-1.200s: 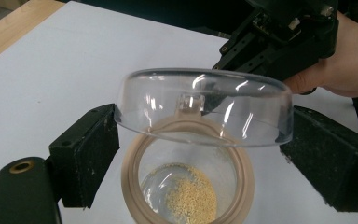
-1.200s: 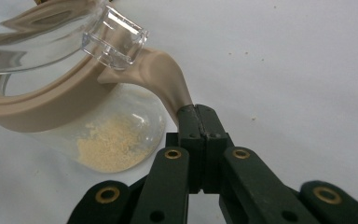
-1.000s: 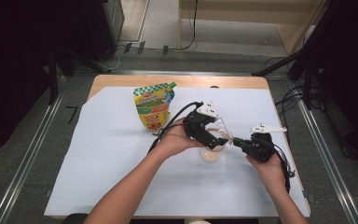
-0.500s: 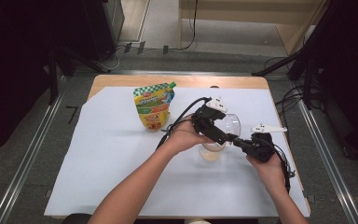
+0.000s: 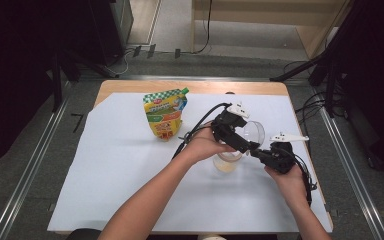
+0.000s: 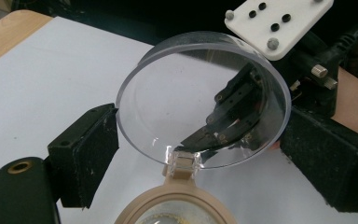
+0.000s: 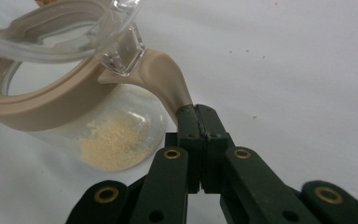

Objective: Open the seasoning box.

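Clear jar [image 5: 227, 163] with pale powder sits on white sheet [image 5: 105, 170] over wooden table [image 5: 130, 86]. Its clear round lid [image 5: 252, 132] stands raised. Left gripper [image 5: 245, 146] at lid; right gripper [image 5: 258, 154] just beside jar. Yellow-green pouch [image 5: 164, 114] upright, well apart to the left.

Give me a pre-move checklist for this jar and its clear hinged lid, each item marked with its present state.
1. Right gripper clamped on the jar's beige handle tab: ok.
2. Clear lid swung up off the jar mouth: ok, it stands raised on its hinge.
3. Left gripper gripping the lid: cannot tell; its jaws stand either side of the disc, contact unclear.
4. Jar resting on the white sheet: ok.
5. Powder in the jar not spilled: ok, a small heap lies at the bottom.
6. Refill pouch away from both hands: ok, it stands apart at the far left.
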The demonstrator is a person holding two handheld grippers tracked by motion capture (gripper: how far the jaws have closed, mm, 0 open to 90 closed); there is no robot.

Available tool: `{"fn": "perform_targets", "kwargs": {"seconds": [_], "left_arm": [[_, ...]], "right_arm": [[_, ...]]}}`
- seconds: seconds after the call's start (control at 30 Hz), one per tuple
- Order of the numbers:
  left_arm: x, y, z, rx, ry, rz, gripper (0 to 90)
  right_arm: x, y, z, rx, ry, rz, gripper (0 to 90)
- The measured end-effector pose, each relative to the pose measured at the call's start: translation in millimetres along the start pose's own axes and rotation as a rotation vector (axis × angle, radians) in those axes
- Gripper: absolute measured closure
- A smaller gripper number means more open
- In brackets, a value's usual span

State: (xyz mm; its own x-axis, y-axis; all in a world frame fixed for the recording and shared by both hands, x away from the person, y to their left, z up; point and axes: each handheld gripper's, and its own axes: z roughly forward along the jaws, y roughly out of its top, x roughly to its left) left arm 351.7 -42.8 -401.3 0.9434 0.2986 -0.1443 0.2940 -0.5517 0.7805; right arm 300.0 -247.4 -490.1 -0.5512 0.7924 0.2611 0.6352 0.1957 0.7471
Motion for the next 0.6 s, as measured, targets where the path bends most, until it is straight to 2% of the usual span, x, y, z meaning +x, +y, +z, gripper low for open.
{"fn": "perform_targets", "kwargs": {"seconds": [0.1,0.33,0.6], "left_arm": [[-0.8,-0.3,-3.2,0.012,0.004,0.002,12.3],[-0.8,-5.6,-10.5,0.011,0.005,-0.028,12.3],[-4.8,-2.6,-12.5,-0.002,0.015,-0.016,9.6]], "right_arm": [[0.9,0.1,0.5,0.0,-0.003,-0.002,90.0],[0.6,-0.1,0.2,0.002,0.0,-0.004,90.0],[1.1,-0.4,1.1,0.005,-0.005,-0.004,90.0]]}}
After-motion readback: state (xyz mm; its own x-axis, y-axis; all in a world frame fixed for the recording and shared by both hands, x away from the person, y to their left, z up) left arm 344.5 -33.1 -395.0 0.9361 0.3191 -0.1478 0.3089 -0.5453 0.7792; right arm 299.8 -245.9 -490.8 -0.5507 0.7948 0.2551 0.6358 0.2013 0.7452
